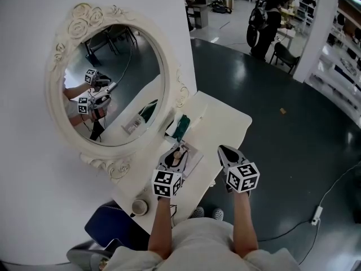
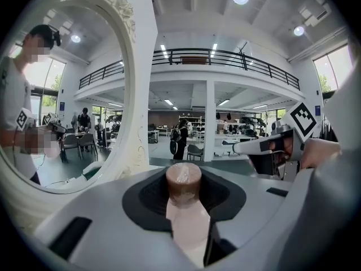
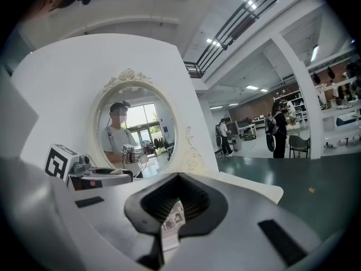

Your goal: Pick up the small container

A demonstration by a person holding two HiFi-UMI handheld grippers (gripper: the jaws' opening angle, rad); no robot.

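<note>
The small container (image 2: 183,178), with a round brown cap on a pale pink body, stands upright between my left gripper's jaws, which are shut on it. In the head view that left gripper (image 1: 177,154) hovers over a paper sheet (image 1: 193,157) on the white table (image 1: 228,120), just in front of the mirror. My right gripper (image 1: 226,151) is held beside it over the table's front edge. Its jaws (image 3: 175,208) are shut on a thin white printed slip (image 3: 171,226). The left gripper (image 3: 84,171) also shows at the left of the right gripper view.
An ornate oval mirror (image 1: 76,18) leans on the white wall behind the table. A green object (image 1: 181,127) lies near the mirror's foot. A round cup (image 1: 139,208) sits at the table's near left end. People stand in the hall (image 1: 262,21) far behind.
</note>
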